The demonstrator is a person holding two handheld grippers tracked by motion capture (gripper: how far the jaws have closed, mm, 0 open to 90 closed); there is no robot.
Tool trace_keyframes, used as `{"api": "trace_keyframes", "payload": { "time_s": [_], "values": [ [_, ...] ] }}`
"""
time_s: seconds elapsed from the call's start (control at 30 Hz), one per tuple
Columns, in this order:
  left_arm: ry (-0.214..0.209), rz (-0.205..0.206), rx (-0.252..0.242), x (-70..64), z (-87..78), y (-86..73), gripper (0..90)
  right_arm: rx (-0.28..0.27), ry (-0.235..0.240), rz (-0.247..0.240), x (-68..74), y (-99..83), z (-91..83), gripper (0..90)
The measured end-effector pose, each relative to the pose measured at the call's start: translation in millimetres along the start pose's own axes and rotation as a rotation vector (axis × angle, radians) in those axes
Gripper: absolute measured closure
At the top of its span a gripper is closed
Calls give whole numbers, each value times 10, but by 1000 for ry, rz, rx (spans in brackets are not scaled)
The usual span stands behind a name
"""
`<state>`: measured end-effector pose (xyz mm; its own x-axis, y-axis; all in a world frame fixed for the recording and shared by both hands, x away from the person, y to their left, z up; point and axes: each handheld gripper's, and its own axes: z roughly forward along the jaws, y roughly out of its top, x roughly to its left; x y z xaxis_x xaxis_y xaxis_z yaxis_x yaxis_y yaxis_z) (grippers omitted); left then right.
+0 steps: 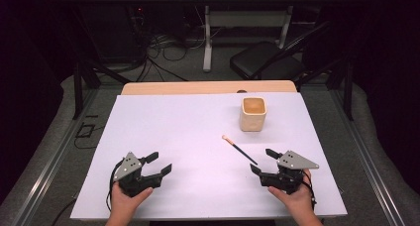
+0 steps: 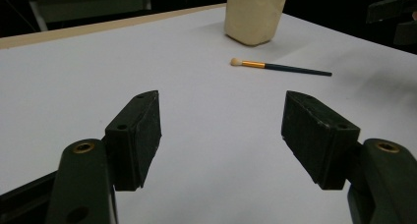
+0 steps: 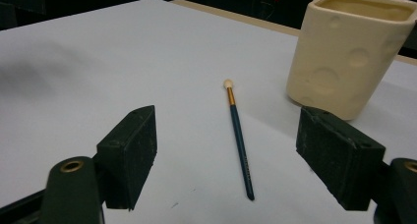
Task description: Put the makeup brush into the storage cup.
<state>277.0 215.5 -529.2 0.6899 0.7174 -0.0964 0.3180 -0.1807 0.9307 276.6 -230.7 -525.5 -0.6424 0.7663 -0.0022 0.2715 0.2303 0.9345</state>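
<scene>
A slim dark-handled brush (image 3: 239, 143) with gold ferrule lies flat near the table's right edge, beside a dimpled cream square cup (image 3: 346, 52). Right gripper (image 1: 263, 161) and left gripper (image 1: 159, 163) gape wide, empty.

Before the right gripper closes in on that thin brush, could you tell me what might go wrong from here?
The brush lies flat on the white sheet, so the jaws of the right gripper, open now, could slide over its slim handle or flick it away. Its tip points toward the cream cup, which stands close by: a wide sweep might knock the cup. The left gripper rests open far from both, so it could hardly steady anything quickly.
</scene>
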Motion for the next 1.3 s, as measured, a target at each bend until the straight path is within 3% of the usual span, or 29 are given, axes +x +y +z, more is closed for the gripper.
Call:
{"api": "trace_keyframes", "payload": {
  "time_s": [0.4, 0.73, 0.97, 1.3],
  "values": [
    [-5, 14, 2, -16, -9, -6, 320, -7, -6, 16, -7, 21, 3, 168],
    [-2, 2, 16, -13, -9, -14, 315, -4, -2, 34, -1, 42, 14, 147],
    [16, 13, 29, -17, 7, -10, 266, 28, -4, 37, -2, 56, 46, 141],
    [21, 12, 53, -37, -5, -20, 264, 101, -5, 31, -32, 147, 90, 147]
  ]
}}
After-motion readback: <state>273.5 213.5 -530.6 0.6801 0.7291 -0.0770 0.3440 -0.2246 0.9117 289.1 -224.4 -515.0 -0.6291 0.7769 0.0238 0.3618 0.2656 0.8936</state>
